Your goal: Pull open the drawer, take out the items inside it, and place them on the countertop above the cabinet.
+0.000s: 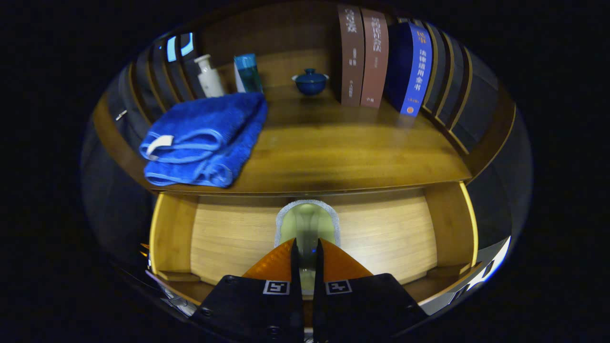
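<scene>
The gripper [305,257] has its fingers drawn nearly together, with only a thin slit between them, and in that slit sits the near edge of a pale, clear-looking item [307,224], perhaps a glass or small cup, standing in the open drawer [228,238] just ahead; it looks pinched by its rim or wall, though whether both fingers truly press on it cannot be told. If so, the step in hand is likely lifting it out, and a straight, steady rise before travelling forward would keep it from clipping the front lip of the bench [333,152] directly above and beyond. Up there, bare wood lies straight ahead as the obvious landing spot. To the left rests a folded blue towel [205,143], with a white pump bottle [209,76] and a teal container [248,72] behind it; farther ahead stands a small blue lidded bowl [310,82], and to the right a row of upright books [376,57].
</scene>
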{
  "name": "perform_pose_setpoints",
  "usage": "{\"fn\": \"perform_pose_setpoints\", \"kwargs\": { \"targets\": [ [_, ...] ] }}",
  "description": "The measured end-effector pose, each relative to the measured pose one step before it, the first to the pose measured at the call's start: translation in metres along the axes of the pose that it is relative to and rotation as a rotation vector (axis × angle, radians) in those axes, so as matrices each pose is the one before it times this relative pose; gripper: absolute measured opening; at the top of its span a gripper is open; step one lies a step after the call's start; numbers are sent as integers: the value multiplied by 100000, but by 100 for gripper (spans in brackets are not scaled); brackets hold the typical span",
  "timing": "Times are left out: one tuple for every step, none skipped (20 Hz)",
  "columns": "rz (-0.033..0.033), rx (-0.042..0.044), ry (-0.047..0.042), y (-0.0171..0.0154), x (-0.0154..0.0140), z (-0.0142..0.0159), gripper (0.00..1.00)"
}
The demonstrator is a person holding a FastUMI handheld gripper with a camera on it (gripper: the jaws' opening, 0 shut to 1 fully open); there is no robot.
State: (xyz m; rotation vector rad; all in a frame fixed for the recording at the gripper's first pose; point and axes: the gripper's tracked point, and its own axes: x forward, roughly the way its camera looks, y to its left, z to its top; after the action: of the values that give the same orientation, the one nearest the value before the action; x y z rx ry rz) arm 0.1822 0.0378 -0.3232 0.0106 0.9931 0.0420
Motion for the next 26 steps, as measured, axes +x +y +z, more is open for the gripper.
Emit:
{"fn": "perform_pose_setpoints", "kwargs": {
  "targets": [
    [-118,-1446,-1448,19,-1426,555,12],
    [1035,-1603,-1840,318,-1410,437,12],
    [1563,-1219,-1909,577,-1297,404,12],
    [835,-816,-1793,303,-1089,471,12],
    [573,-711,-2272,188,-910,692,12],
    [-532,-806,-1037,-96,-317,694,12],
    [-1501,-320,-1055,-364,10,777,12],
    [-1907,573,-719,-338,392,695,12],
    [-1345,-5,-367,-188,839,682,12],
    [-1396,114,-530,-149,664,597,12],
    [-1430,-24,-842,-365,1129,752,12],
    [-3037,-1176,618,-590,1232,410,12],
    [-523,-197,237,-17,795,378,12],
    [-399,515,1384,18,958,235,12],
    [14,1277,989,85,752,456,12],
    [725,763,961,258,847,576,12],
    [-255,-211,1176,-60,758,594,12],
    [-342,-707,818,37,501,645,12],
    [-747,-129,319,18,625,665,12],
    [-656,-463,623,-94,588,449,13],
    [-282,-327,969,-25,529,235,12],
    [281,-16,1304,-17,347,172,12],
    [184,209,921,-123,455,256,12],
    [-473,32,843,-290,498,193,12],
    [-567,-619,762,-413,532,232,12],
    [-471,230,348,-346,345,246,12]
  ]
}}
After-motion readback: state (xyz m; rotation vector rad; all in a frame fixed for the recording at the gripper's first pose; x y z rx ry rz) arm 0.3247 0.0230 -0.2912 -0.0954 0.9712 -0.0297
